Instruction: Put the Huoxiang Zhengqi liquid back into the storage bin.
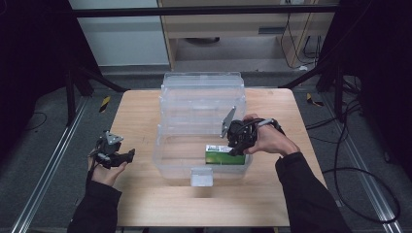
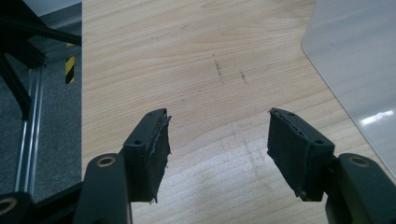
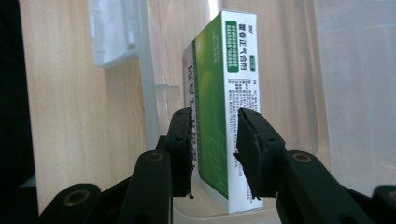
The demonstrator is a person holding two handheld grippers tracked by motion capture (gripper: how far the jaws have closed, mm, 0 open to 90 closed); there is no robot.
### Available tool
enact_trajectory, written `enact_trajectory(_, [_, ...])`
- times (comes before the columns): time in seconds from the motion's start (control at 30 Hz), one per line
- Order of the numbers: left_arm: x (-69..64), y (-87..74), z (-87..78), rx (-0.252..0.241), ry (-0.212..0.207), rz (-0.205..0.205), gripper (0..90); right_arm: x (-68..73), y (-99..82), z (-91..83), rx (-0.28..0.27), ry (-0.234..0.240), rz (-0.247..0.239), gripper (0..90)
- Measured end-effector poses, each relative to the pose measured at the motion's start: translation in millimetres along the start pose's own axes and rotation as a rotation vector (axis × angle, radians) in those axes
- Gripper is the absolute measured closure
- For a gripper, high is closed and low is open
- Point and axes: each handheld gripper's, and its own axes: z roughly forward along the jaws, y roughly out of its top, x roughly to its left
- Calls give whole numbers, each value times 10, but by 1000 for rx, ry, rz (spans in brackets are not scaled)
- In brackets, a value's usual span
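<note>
Green-and-white carton [image 3: 219, 102] sits between the jaws of the right gripper [image 3: 215, 149], partly closed with both pads against its 2 broad faces. In the high view the carton [image 1: 224, 156] lies inside the clear plastic bin [image 1: 167, 165], at the bin's front right corner, with the right gripper [image 1: 238, 145] reaching down over the bin's right wall. The bin stands at the middle of the tabletop [image 1: 141, 121]; its hinged lid [image 1: 201, 92] is open and leans toward the far edge. A clear latch tab [image 1: 201, 177] projects from the bin's front wall toward the near edge.

Left gripper [image 1: 127, 156] is held near the left edge of the tabletop, well apart from the bin. Left gripper view: jaws stand wide apart, nothing between them, bare wood beneath, and a corner of the bin [image 2: 359, 70] at upper right.
</note>
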Motion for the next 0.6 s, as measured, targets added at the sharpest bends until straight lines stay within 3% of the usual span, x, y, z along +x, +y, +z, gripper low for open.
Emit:
enact_trajectory(0.13, [2,-1,-2,-1,0,-1,379,-25,6,41,8,-26,11,648])
enact_trajectory(0.6, [8,-2,-2,-1,1,-2,379,-117,-16,187,37,-40,20,635])
